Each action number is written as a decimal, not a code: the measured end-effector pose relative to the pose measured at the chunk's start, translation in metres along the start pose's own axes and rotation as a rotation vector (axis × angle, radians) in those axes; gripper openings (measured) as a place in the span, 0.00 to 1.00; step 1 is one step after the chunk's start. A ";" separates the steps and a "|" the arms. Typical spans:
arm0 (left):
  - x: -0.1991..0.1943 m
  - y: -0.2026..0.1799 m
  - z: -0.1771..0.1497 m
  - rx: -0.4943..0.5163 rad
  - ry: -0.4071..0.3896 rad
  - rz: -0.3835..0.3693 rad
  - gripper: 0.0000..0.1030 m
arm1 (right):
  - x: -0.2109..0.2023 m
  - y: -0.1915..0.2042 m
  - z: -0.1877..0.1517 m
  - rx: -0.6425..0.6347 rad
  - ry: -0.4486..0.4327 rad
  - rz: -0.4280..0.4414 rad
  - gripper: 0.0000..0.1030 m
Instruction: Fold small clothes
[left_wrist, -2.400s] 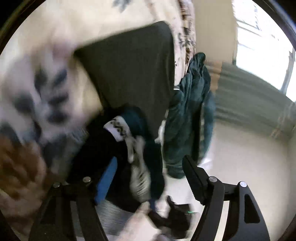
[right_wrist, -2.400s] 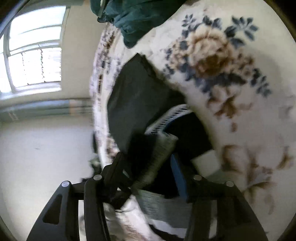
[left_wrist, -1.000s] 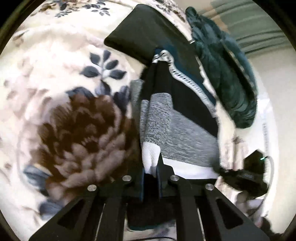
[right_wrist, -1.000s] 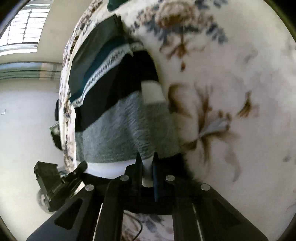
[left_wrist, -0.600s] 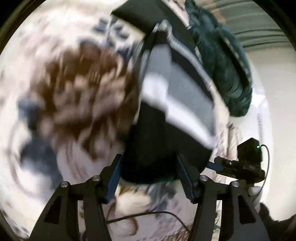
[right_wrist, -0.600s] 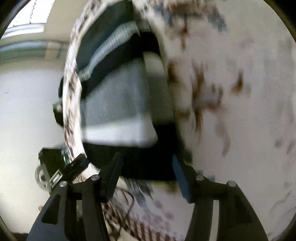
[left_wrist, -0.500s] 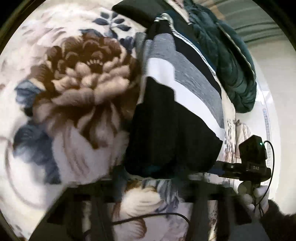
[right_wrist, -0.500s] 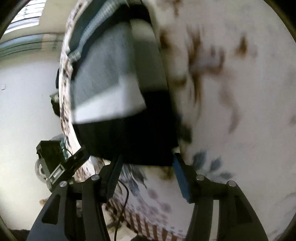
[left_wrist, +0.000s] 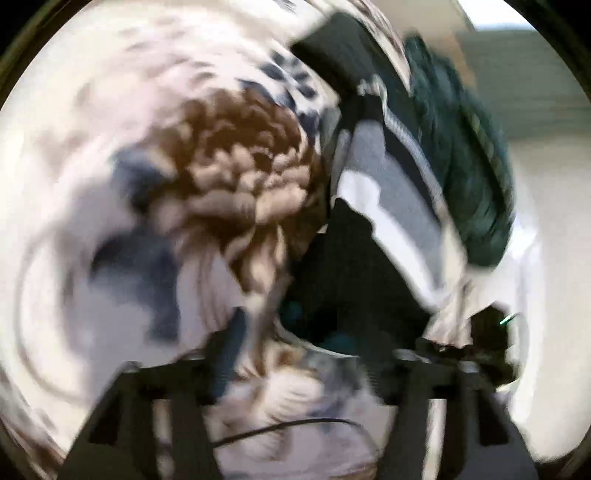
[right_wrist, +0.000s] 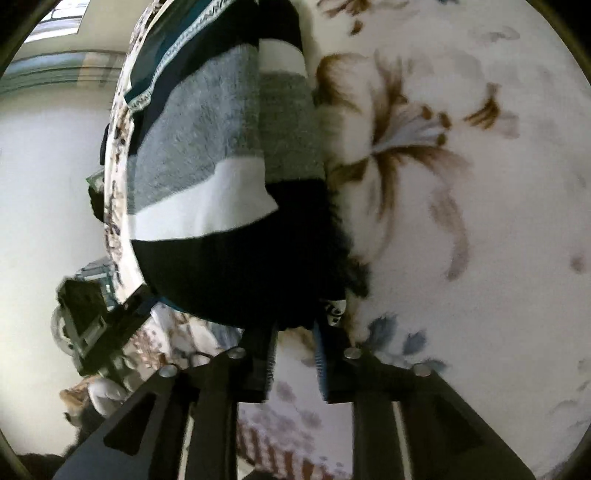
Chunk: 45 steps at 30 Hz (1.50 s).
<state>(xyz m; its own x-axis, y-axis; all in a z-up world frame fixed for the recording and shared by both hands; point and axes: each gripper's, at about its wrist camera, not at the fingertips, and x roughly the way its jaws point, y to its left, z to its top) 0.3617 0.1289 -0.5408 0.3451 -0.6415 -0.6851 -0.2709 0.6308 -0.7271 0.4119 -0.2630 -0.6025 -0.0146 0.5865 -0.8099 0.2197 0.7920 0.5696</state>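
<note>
Sweater: striped knit sweater (right_wrist: 207, 177) lies flat on the floral blanket (right_wrist: 461, 184), black hem band toward you, grey and white bands beyond, teal patterned band farthest off. It sits close to the bed edge.
Right gripper: right gripper (right_wrist: 293, 350) sits just beside the black hem, jaws partly apart, nothing between them that you can see.
Left gripper: left gripper (left_wrist: 306, 354) faces the other hem corner; view badly blurred, jaws look spread wide with no cloth in them.
Neighbours: folded dark garment (left_wrist: 332, 59) touches the sweater's far end; crumpled teal garment (left_wrist: 461, 158) lies just beside it.
Risk, grip: thick fuzzy knit. Pinch too shallow and you likely catch only the top layer, so the fold drags crooked.
Risk, snag: blanket pile is soft; closing low could grab blanket with the hem.
Risk, edge: a pull toward the bed edge could slide the sweater off.
Risk, cable: black cable (left_wrist: 280, 428) lies near the left jaws and could catch.
</note>
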 end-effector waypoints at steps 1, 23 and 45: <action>-0.002 0.003 -0.005 -0.049 -0.018 -0.034 0.64 | -0.006 -0.002 0.004 -0.002 -0.024 0.013 0.54; -0.003 -0.009 -0.084 -0.464 -0.356 -0.128 0.64 | 0.019 0.003 0.221 -0.102 0.054 0.117 0.93; 0.045 -0.018 0.009 -0.359 -0.381 -0.142 0.38 | 0.010 0.000 0.172 0.004 -0.031 0.270 0.20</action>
<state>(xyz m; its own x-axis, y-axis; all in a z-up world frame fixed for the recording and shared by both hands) 0.3906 0.0924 -0.5584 0.6839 -0.4635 -0.5634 -0.4651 0.3179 -0.8262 0.5794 -0.2858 -0.6346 0.0745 0.7708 -0.6327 0.2152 0.6071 0.7649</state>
